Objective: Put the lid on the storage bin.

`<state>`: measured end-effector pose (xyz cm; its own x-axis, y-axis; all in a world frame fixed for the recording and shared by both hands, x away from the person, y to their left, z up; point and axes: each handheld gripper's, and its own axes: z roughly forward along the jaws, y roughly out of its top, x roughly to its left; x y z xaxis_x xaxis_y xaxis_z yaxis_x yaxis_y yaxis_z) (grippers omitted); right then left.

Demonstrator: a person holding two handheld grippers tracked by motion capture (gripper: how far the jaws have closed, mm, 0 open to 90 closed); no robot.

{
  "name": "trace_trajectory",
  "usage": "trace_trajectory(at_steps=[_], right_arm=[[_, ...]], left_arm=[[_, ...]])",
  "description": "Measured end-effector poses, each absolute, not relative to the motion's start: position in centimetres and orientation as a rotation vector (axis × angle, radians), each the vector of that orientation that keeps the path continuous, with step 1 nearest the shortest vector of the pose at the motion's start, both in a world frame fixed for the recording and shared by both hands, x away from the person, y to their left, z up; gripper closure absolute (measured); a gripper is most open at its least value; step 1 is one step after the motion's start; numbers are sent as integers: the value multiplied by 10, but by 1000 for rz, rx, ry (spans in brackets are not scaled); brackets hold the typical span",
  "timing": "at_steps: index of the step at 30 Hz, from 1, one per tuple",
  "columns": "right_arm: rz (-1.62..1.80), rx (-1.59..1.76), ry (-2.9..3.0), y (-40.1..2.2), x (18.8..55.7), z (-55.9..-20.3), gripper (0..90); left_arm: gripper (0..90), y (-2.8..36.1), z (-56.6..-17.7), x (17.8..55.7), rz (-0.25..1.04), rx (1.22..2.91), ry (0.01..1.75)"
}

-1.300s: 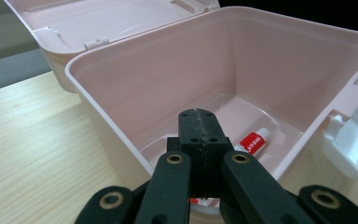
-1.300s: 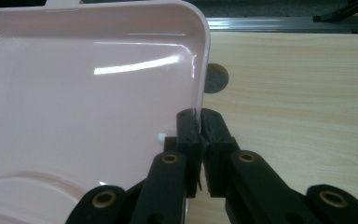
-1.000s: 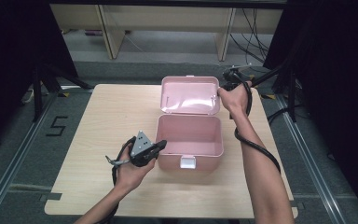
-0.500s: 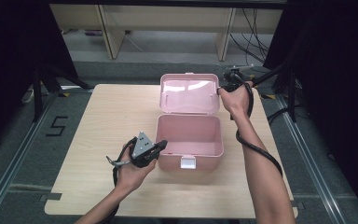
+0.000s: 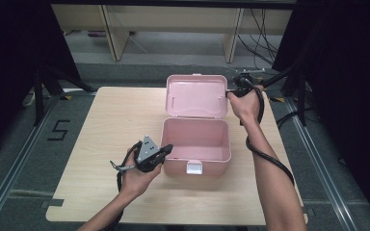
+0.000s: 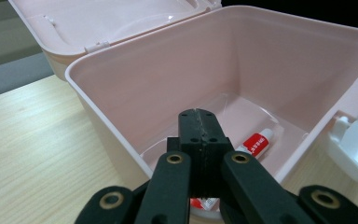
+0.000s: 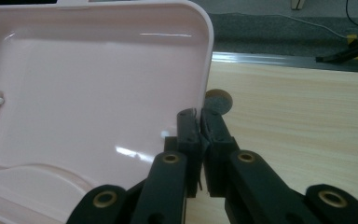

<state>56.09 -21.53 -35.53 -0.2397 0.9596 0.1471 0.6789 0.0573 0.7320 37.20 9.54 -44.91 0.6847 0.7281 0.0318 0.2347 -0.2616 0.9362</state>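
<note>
One pink box [image 5: 196, 144] sits open at mid-surface [image 5: 101, 125], its single lid [image 5: 197, 95] upright at the box's rear, long axis crosswise, right edge clamped in the right gripper [image 7: 200, 122] fingers; left gripper [image 6: 199, 125], fingers together, rests at the box's front-left rim over one tube [image 6: 256, 143].

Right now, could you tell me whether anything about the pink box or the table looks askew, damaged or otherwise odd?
Nothing stands out. The pink box sits square on the table, lid open and intact; the right tongs are clamped on the lid's edge. A small red and white tube lies on the box floor, nothing spilled.
</note>
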Motion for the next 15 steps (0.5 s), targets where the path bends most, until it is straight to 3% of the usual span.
trace_trajectory(at_steps=[15], right_arm=[[996,1689,1952,-217,563,-358,892]], left_arm=[[900,95,-449,373,573,1823,762]])
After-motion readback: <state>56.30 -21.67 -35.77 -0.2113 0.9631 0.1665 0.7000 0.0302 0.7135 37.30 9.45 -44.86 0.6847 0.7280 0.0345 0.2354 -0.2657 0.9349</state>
